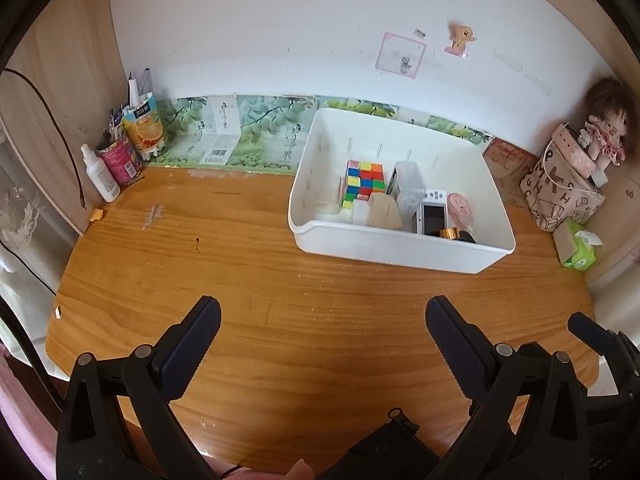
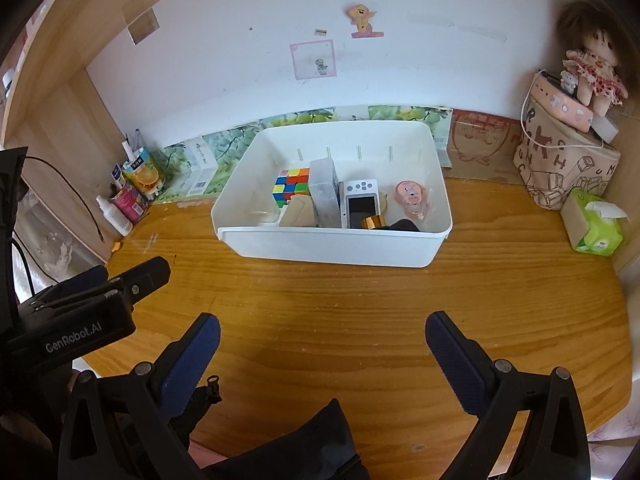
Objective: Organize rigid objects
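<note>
Left wrist view showed the left gripper (image 1: 322, 312) held low over a bare stretch of the wooden desk (image 1: 240, 280), its blue-padded jaws spread wide with nothing between them. Ahead and to the right sat a white plastic bin (image 1: 400, 248) near the back wall, resting on the desk. Inside it, a multicoloured puzzle cube (image 1: 365, 182) stood toward the back left, a clear plastic case (image 1: 409, 188) upright just beside it, a small tan block (image 1: 383, 211) in front, a white handheld device (image 1: 432, 212) to the right, and a pink round item (image 1: 460, 208) farther right. Right wrist view showed the right gripper (image 2: 322, 328) likewise hovering above the desk, jaws wide and empty, facing the same bin from the front. At the left edge of that view the other gripper's body was visible, well apart from the bin. A spray bottle (image 1: 102, 176) and a cup of tubes (image 1: 124, 156) stood in the far left corner; a doll (image 2: 596, 68) and a tissue pack (image 2: 596, 228) sat at the right. No loose rigid objects lay on the open desk, so the sorting seemed finished or nearly so. Any next move would likely call for reaching into the bin or confirming that nothing remained outside it.
</note>
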